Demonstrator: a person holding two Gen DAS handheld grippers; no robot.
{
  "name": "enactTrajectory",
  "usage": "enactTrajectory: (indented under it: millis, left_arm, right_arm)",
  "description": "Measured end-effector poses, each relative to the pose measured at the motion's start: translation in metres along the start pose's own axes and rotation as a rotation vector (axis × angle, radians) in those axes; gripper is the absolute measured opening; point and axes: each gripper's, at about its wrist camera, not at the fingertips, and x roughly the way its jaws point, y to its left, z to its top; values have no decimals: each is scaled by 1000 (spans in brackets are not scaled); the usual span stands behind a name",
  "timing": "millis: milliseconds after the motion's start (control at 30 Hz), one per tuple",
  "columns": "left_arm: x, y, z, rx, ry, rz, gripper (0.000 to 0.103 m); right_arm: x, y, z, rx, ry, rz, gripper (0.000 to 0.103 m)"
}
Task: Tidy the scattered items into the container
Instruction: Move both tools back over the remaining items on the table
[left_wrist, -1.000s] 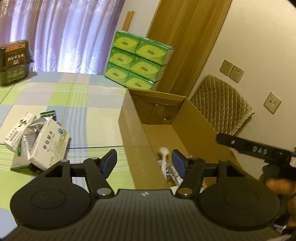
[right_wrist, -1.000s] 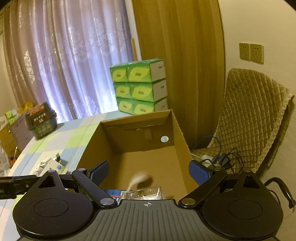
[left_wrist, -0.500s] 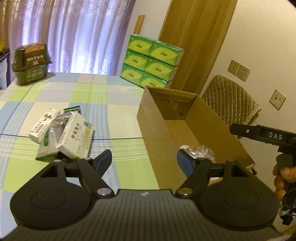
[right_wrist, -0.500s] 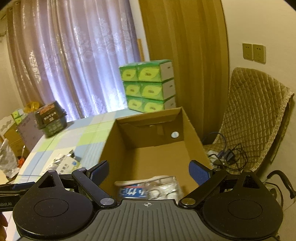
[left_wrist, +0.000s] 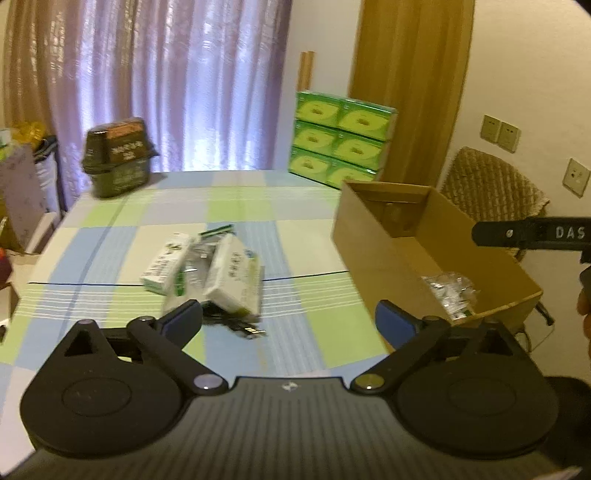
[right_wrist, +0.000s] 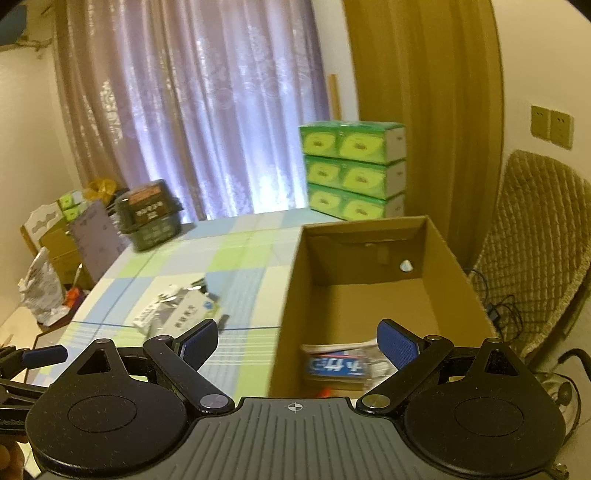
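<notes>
A brown cardboard box (left_wrist: 373, 254) (right_wrist: 291, 295) stands open at the table's right edge. Inside it lie a clear plastic packet (left_wrist: 450, 291) and a blue-labelled packet (right_wrist: 336, 365). On the checked tablecloth a pile of white-and-green boxes (left_wrist: 232, 273) (right_wrist: 184, 314), a silver foil pack (left_wrist: 192, 266) and a small black item (left_wrist: 245, 328) lies left of the box. My left gripper (left_wrist: 288, 321) hangs open and holds nothing, above the cloth between pile and box. My right gripper (right_wrist: 295, 343) is open too, near the box's front left corner.
A dark green basket (left_wrist: 118, 162) sits at the table's far left corner. Green tissue packs (left_wrist: 340, 140) are stacked at the far right against a wooden panel. A quilted chair (right_wrist: 532, 258) with cables stands right of the box. Clutter (right_wrist: 48, 288) lies beyond the left table edge.
Both grippers have pulled back and swung left, away from the box. The plastic packet dropped a second ago now rests in the box. Both stay open.
</notes>
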Motion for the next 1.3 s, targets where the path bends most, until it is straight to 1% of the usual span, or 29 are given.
enactTrajectory:
  millis: [133,333,667,1000,1300]
  left_arm:
    - [-13,17,-5,-12,-3,33,101]
    - [-24,42,-15,-45,17,73,102]
    - [-35,70,-30,-87,35,104,102]
    - [-24,95,-35,-88,65,127,102]
    - [11,111,-31,-36,103,119,102]
  right_arm:
    - [2,22,-1,-33,5,23,98]
    - [10,49,-5,-82,24,53,98]
    - [25,77,-20,-130,67,85,98]
    - [52,90,-33,-155,129,117,98]
    - [95,97,-39,-134,199,164,98]
